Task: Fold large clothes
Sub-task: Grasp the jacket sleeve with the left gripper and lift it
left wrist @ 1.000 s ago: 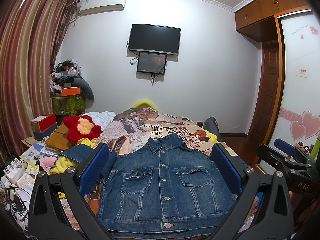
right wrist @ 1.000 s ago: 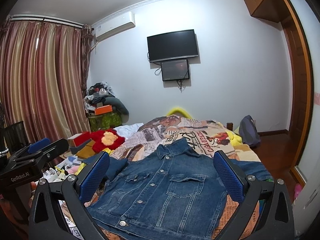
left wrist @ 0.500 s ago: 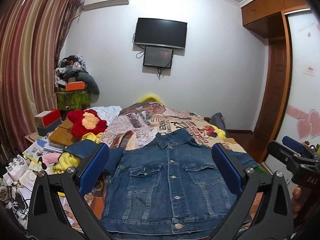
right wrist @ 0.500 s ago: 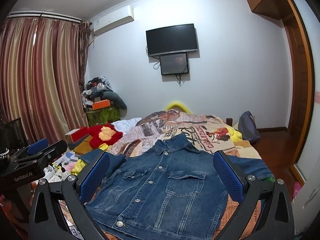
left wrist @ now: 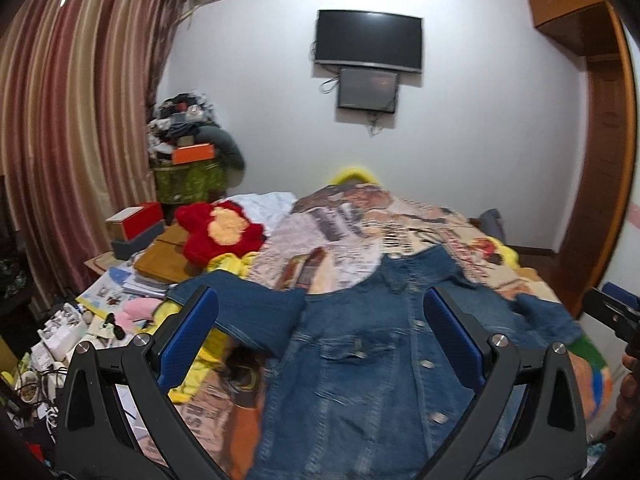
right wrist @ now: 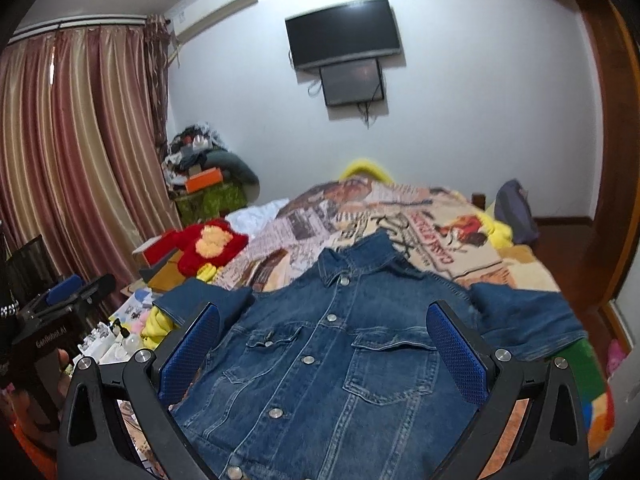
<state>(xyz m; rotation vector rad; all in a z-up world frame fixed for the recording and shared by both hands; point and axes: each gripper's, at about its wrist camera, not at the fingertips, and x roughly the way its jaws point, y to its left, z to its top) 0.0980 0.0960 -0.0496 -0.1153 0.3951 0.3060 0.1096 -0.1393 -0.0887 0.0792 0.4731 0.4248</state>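
A blue denim jacket (right wrist: pixel 332 360) lies buttoned and front-up on the bed, collar toward the far wall, both sleeves spread out. In the left wrist view the jacket (left wrist: pixel 372 364) is blurred, and its left sleeve (left wrist: pixel 248 312) lies across yellow cloth. My left gripper (left wrist: pixel 320 336) hovers open above the jacket's left half, nothing between its blue pads. My right gripper (right wrist: pixel 326 348) hovers open over the chest and holds nothing. The right sleeve (right wrist: pixel 528 320) reaches toward the bed's right edge.
A newspaper-print blanket (right wrist: pixel 400 220) covers the bed. A red and yellow plush toy (left wrist: pixel 220 236), boxes, books and cluttered small items (left wrist: pixel 60 336) crowd the left side. A dark bag (right wrist: pixel 516 212) and a wooden door (left wrist: pixel 596 152) stand at the right.
Both grippers have swung and tilted down over the jacket; the left one turned leftward, so the jacket sits further right in its view. Both stay open. The jacket has not moved.
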